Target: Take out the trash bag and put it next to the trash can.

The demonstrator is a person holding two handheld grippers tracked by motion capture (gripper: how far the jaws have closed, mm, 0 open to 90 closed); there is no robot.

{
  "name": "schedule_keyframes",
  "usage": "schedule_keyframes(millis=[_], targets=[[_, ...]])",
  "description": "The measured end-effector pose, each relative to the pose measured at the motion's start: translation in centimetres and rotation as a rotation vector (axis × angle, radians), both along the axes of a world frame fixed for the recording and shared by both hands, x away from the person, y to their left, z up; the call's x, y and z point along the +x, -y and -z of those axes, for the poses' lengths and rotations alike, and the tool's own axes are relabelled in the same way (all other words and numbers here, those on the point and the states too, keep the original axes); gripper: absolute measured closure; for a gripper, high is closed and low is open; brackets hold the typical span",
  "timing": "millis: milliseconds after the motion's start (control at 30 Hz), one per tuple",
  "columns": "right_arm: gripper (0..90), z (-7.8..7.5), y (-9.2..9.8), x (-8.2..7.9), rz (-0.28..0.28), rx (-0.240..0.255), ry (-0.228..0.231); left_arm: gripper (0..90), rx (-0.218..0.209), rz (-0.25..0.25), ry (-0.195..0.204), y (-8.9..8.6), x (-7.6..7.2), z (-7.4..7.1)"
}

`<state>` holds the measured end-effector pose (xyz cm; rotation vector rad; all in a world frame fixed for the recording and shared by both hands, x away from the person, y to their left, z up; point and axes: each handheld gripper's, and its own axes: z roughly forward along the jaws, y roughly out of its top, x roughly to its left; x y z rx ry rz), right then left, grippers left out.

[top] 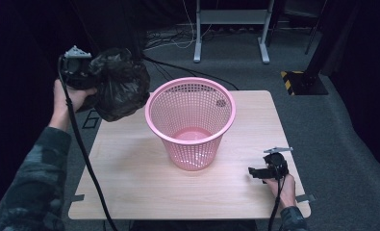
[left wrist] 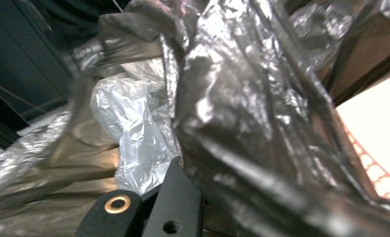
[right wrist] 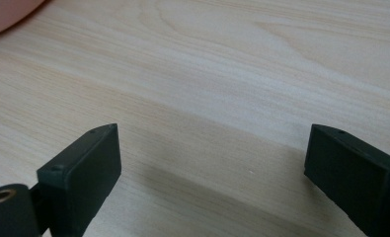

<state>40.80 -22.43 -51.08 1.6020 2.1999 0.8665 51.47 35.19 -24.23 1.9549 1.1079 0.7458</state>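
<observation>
A pink mesh basket (top: pixel 191 122) stands upright in the middle of the wooden table (top: pixel 130 183). My left gripper (top: pixel 84 79) is held up over the table's far left corner, shut on a crumpled dark plastic bag (top: pixel 118 84) that hangs to the left of the basket's rim. In the left gripper view the bag (left wrist: pixel 242 98) bunches over the jaws, and the basket's rim (left wrist: pixel 375 170) peeks in at the right. My right gripper (top: pixel 255 172) rests low on the table to the right of the basket, open, with bare wood (right wrist: pixel 212 148) between its fingers (right wrist: pixel 84 168).
Grey carpet surrounds the table. A metal stand (top: pixel 231 29) with cables on the floor is behind the table, and a black post base with yellow striped tape (top: pixel 300 82) sits at the back right. The basket's base (right wrist: pixel 5 15) shows pink at the top left of the right gripper view.
</observation>
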Motion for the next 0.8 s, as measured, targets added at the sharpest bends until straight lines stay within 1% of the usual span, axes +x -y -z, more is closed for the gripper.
schedule_keyframes(millis=[67, 167, 233, 300, 333, 367, 400, 433, 467, 533, 567, 633, 667, 700, 767, 800], targets=[[6.1, 0.3, 0.0, -0.2, 0.007, -0.010, 0.017, 89.9, 0.002, -0.012, -0.018, 0.2, 0.7, 1.6], [5.8, 0.6, 0.0, -0.5, 0.017, -0.017, 0.053, 89.9, -0.033, -0.022, -0.055, 0.7, 1.9, 4.6], [5.7, 0.8, 0.1, -0.8, 0.027, -0.023, 0.082, 89.9, -0.054, -0.028, -0.073, 1.0, 2.4, 6.0], [5.5, 1.2, 0.1, -1.0, 0.035, -0.050, 0.116, 89.8, -0.066, -0.033, -0.090, 1.4, 3.0, 7.4], [5.5, 1.4, 0.0, -1.2, 0.040, -0.062, 0.133, 89.7, -0.081, -0.040, -0.097, 1.5, 3.3, 8.1], [5.2, 1.5, 0.0, -1.2, 0.040, -0.070, 0.144, 89.5, -0.093, -0.036, -0.106, 1.6, 3.5, 8.7], [5.0, 1.5, 0.0, -1.3, 0.041, -0.073, 0.144, 89.1, -0.102, -0.045, -0.110, 1.7, 3.7, 9.3], [4.9, 1.5, 0.0, -1.3, 0.043, -0.073, 0.145, 88.6, -0.104, -0.051, -0.114, 1.8, 3.9, 9.7], [4.8, 1.5, 0.0, -1.3, 0.045, -0.073, 0.147, 88.1, -0.113, -0.045, -0.122, 2.0, 4.0, 10.1], [5.1, 1.5, 0.0, -1.2, 0.055, -0.070, 0.149, 85.1, -0.117, -0.044, -0.133, 2.3, 4.1, 10.7], [5.1, 1.5, 0.1, -1.2, 0.058, -0.069, 0.150, 84.3, -0.124, -0.031, -0.146, 2.4, 4.1, 10.9], [5.2, 1.6, 0.1, -1.2, 0.059, -0.069, 0.153, 79.0, -0.119, -0.020, -0.150, 2.7, 4.0, 11.1], [5.2, 1.5, 0.1, -1.3, 0.060, -0.069, 0.153, 77.9, -0.118, -0.014, -0.152, 2.9, 3.8, 11.2], [5.2, 1.6, 0.1, -1.3, 0.060, -0.069, 0.154, 75.1, -0.112, -0.013, -0.155, 3.0, 3.6, 11.2], [5.3, 1.6, 0.1, -1.3, 0.062, -0.067, 0.156, 65.5, -0.098, -0.007, -0.160, 3.4, 3.1, 11.3], [5.4, 1.6, 0.1, -1.3, 0.064, -0.067, 0.157, 58.7, -0.088, -0.011, -0.162, 3.6, 2.8, 11.3]])
